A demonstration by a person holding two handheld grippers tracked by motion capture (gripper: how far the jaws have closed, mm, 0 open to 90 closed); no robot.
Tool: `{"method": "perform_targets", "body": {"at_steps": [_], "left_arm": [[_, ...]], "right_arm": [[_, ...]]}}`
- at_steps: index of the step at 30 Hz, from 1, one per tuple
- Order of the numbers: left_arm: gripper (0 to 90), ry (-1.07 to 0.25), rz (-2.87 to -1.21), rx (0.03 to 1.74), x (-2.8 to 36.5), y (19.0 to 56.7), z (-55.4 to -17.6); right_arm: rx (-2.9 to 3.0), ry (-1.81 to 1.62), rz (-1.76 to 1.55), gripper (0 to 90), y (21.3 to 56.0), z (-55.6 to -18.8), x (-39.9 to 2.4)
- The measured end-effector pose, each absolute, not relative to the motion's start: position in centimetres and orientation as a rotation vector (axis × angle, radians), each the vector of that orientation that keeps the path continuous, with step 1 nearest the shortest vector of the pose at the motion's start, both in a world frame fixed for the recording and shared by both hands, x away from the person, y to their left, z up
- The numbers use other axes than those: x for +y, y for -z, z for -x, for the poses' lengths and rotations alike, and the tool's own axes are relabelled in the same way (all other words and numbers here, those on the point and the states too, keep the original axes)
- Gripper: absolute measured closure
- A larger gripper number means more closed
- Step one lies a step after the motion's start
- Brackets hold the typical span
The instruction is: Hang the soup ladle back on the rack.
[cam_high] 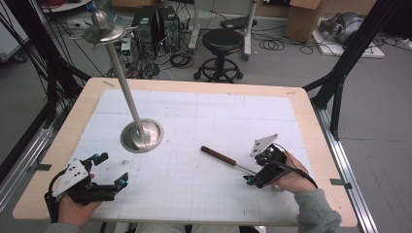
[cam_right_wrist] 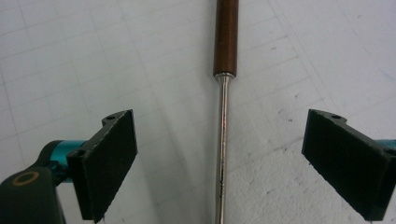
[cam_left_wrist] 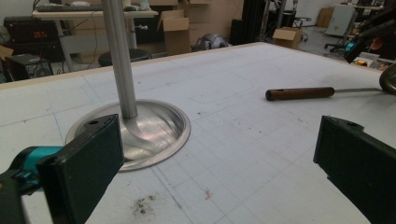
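Note:
A utensil with a brown wooden handle (cam_high: 218, 155) and a thin metal shaft lies on the white gridded mat (cam_high: 209, 116), right of centre. My right gripper (cam_high: 252, 171) hangs over the shaft, open, pads apart on either side and not touching it. In the right gripper view the shaft (cam_right_wrist: 223, 130) runs up between the jaws of the right gripper (cam_right_wrist: 219, 158) to the handle (cam_right_wrist: 226, 37). My left gripper (cam_high: 111, 170) is open and empty at the near left. The left gripper (cam_left_wrist: 224, 158) faces the steel stand's round base (cam_left_wrist: 154, 130) and the handle (cam_left_wrist: 299, 93).
The steel stand (cam_high: 142, 135) rises from the mat's left half, its pole leaning back to a hooked top (cam_high: 103, 30). The wooden table rim (cam_high: 301, 104) frames the mat. A black stool (cam_high: 222, 43), cables and boxes are on the floor beyond. Black frame legs (cam_high: 340, 82) stand at the right.

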State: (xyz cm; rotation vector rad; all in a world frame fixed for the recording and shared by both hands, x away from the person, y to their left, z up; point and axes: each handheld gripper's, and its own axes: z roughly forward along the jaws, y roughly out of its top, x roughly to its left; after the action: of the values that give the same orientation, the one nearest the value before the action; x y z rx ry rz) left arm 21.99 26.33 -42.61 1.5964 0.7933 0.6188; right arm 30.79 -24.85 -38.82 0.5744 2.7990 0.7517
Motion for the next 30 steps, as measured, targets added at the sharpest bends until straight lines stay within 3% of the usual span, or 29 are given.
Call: {"method": "perform_targets", "body": {"at_steps": [17,30], "left_arm": [[2.0,-0.619,-1.597,0.803,26.4,42.7,-22.1],[2.0,-0.627,-1.594,0.811,26.8,42.8,-21.7]], "right_arm": [[2.887,-0.573,-0.590,21.7,39.8,-32.1,-23.8],[2.936,-0.420,-0.587,43.0,40.7,-33.1,-23.4]]}}
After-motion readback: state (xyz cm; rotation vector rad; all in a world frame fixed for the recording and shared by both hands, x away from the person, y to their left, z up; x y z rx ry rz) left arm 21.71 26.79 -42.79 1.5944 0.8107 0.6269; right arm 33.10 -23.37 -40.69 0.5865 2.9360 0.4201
